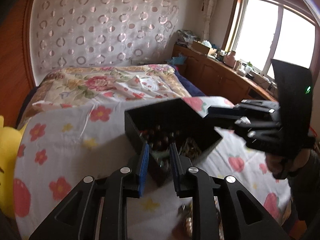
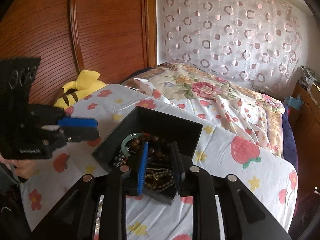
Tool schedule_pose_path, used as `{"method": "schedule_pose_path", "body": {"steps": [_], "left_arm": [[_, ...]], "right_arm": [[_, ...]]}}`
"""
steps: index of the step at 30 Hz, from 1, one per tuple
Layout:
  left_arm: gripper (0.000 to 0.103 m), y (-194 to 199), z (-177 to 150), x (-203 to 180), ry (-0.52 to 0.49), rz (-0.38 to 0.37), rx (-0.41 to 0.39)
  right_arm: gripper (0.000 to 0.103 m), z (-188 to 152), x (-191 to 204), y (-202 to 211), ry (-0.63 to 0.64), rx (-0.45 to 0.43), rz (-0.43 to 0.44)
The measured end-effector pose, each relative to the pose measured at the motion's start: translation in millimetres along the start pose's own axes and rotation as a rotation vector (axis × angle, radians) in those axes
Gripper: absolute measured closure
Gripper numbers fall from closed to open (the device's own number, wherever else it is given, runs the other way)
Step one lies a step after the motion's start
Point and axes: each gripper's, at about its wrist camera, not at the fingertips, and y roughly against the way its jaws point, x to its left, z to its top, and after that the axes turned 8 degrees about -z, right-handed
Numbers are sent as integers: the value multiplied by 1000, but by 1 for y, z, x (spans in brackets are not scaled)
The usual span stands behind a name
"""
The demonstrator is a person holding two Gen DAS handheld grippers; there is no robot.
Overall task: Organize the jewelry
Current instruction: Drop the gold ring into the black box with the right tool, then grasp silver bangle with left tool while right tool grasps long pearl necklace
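Two tongs, both parted and empty: the right tongs hang over the black box of beads and a green bangle on the bed; the left tongs hover beside it. Sorting seems barely begun; next, pinch one piece. Small lettering on the left tool is unreadable.

Daylight from window, blown out white, main light source. Room moderately bright, soft shadows. Left wrist view motion-blurred, worst on black box and lower foreground. Right wrist view sharper. Strong fisheye bending, dark vignette at corners, both views.
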Motion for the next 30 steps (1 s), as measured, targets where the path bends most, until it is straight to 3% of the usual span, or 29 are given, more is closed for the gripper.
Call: {"method": "schedule_pose_path", "body": {"steps": [5,14,22,27,30], "left_arm": [[79,10,-30,3,20,9,31],[72,25,-70,3,39,11,69],[69,34,-89,-2,37,7,81],[67,36,-93,-4,35,5,78],[66,37,-94,-6,30,3,77]], "right_arm": [[78,-28,14,22,-41,22,7],[78,-100,64,37,-54,140,38],[78,-122,94,43,-40,191,73],[78,-126,100,41,-21,205,45],[94,-126,100,41,-8,206,13]]}}
